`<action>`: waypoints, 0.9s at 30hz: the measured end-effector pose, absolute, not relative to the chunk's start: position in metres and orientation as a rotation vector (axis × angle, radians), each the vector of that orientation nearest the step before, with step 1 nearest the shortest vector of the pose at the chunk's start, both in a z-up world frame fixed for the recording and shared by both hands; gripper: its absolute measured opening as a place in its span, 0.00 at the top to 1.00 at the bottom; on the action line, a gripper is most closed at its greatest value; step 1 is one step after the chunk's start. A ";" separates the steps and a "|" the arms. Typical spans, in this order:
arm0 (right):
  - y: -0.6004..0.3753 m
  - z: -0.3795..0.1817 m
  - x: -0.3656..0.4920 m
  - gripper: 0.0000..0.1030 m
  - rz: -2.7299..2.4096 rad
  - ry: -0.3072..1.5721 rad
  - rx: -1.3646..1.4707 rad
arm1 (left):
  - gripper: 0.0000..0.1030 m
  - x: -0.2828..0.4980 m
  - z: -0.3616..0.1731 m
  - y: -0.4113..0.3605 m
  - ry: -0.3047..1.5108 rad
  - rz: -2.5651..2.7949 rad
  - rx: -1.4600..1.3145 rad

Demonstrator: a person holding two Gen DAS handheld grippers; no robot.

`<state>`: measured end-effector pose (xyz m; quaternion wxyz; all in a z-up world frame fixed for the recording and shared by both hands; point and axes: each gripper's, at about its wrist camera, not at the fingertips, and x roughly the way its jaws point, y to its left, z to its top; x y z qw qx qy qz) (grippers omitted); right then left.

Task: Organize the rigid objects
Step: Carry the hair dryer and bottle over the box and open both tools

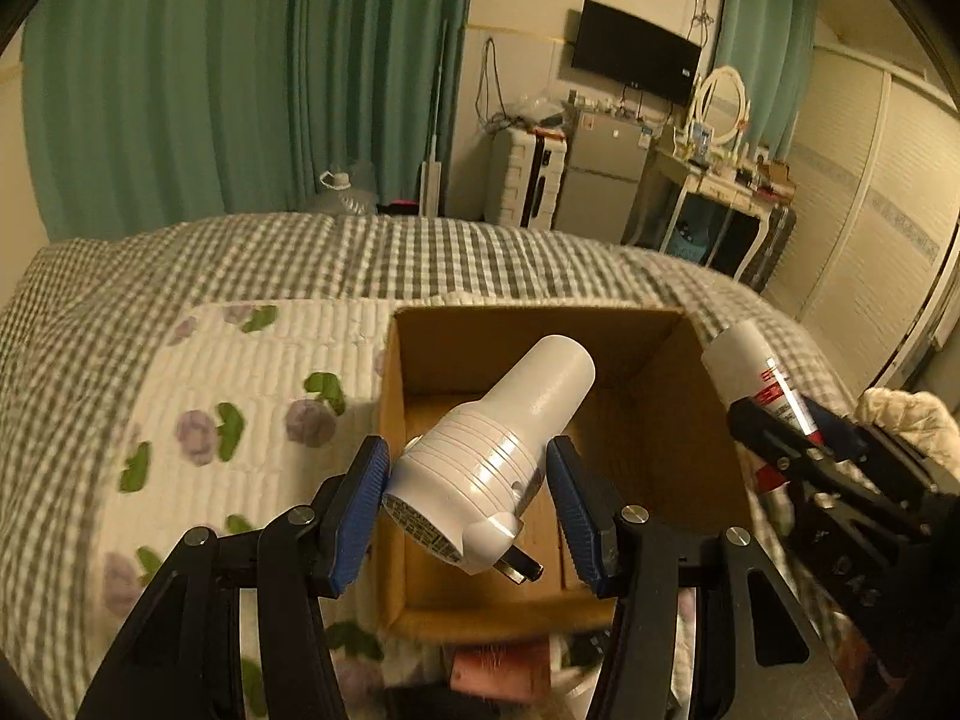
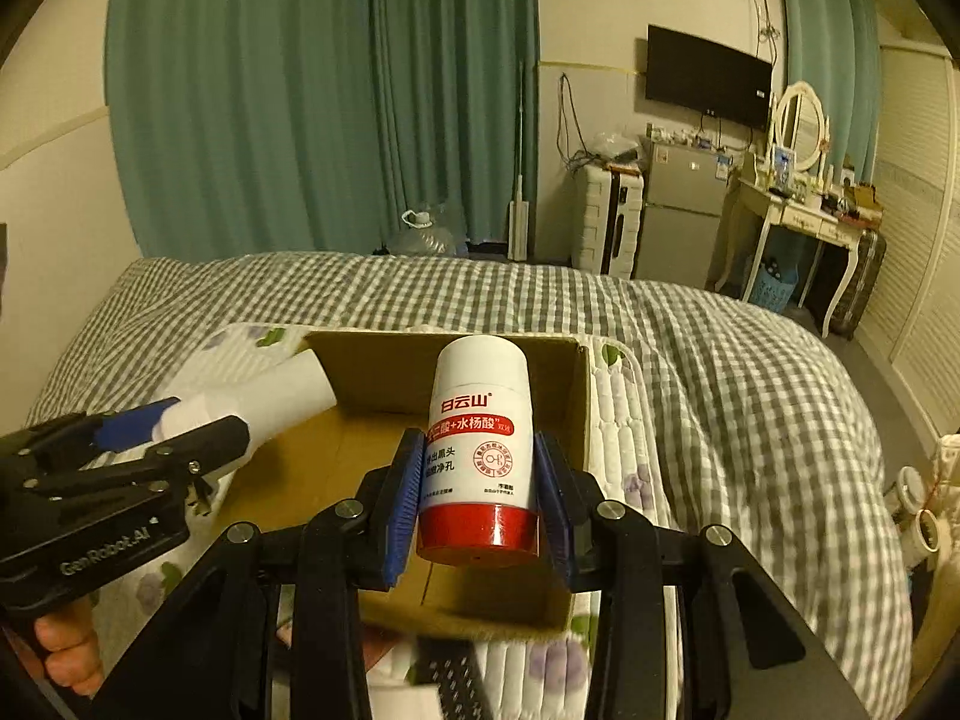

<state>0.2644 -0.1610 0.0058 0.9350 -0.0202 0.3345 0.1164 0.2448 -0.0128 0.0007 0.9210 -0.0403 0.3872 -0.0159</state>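
Observation:
An open cardboard box (image 1: 654, 324) sits on the bed; it also shows in the right wrist view (image 2: 372, 360). My left gripper (image 1: 465, 480) is shut on a white plug-in device (image 1: 504, 450) with metal prongs, held tilted over the box. The device also shows in the right wrist view (image 2: 282, 396). My right gripper (image 2: 477, 480) is shut on a white bottle with a red base (image 2: 480, 450), held upright over the box. In the left wrist view that bottle (image 1: 756, 372) and the right gripper (image 1: 786, 420) are at the box's right edge.
The bed has a grey checked cover (image 2: 720, 360) and a white quilt with flowers (image 1: 240, 396). Beyond the bed are green curtains (image 2: 300, 90), a suitcase (image 2: 606, 216), a small fridge (image 2: 678, 222), a dressing table with a mirror (image 2: 798, 204) and a wall TV (image 2: 708, 75).

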 end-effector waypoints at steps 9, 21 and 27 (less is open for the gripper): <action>-0.168 -0.028 0.302 0.65 0.265 0.696 -0.035 | 0.31 0.275 -0.032 -0.020 0.765 -0.070 -0.074; -0.177 -0.031 0.293 0.34 0.244 0.670 0.009 | 0.16 0.236 -0.003 -0.001 0.772 -0.054 -0.073; -0.189 0.022 0.247 0.33 0.184 0.654 -0.025 | 0.04 0.177 0.041 0.007 0.729 -0.036 -0.083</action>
